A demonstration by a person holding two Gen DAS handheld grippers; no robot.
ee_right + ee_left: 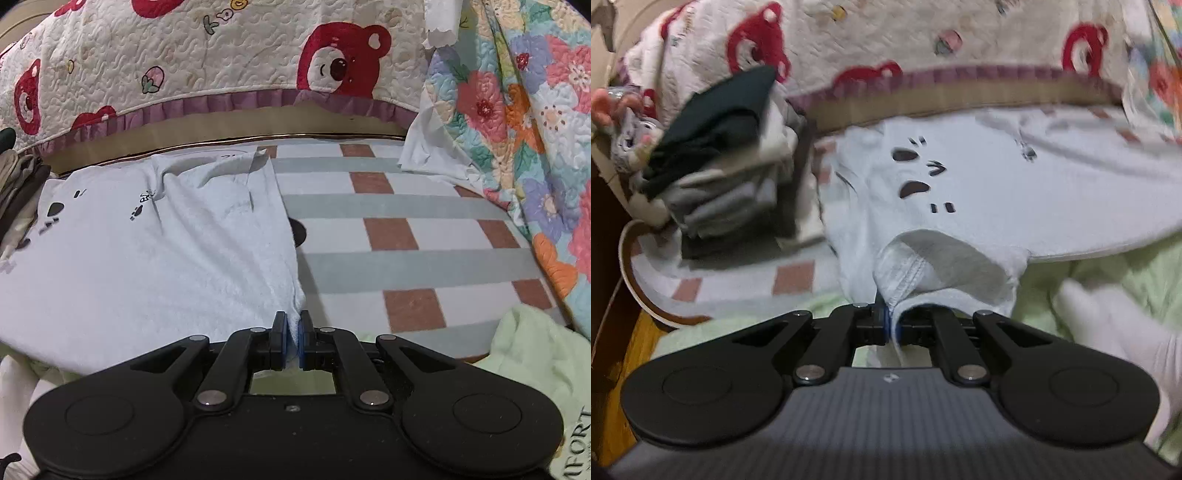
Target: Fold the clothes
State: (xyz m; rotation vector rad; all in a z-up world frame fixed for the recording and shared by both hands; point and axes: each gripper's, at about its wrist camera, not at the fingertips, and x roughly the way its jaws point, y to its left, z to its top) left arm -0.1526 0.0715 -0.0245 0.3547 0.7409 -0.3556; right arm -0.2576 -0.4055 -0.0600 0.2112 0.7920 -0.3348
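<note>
Black two-finger grippers fill the bottom of both wrist views, each one pinched tight on cloth. Between the blue pads of the left gripper (892, 325) sits the stitched hem of a pale blue-white cotton T-shirt with dark printed marks (979, 177), right at an opening that looks like a sleeve or the neck; which of the two I cannot tell. On the other side, the right gripper (293, 334) has its jaws closed narrow on a corner of the same shirt, apparently the bottom hem. That shirt lies spread across a checked blanket of white, grey-green and brick-red squares (388, 229), its near edge raised by the two grips and the rest resting flat toward the cream quilt with red bear faces (221, 48) behind. A stack of folded dark and grey clothes (713, 173) stands just left of the shirt, and a light green cloth (1108, 280) lies in front under the grippers. Judging by this, the step in hand is the first fold, near edge held at two points. Next would call for carrying both held points together over the shirt, keeping the edge taut and level, then laying it down squarely before releasing.
</note>
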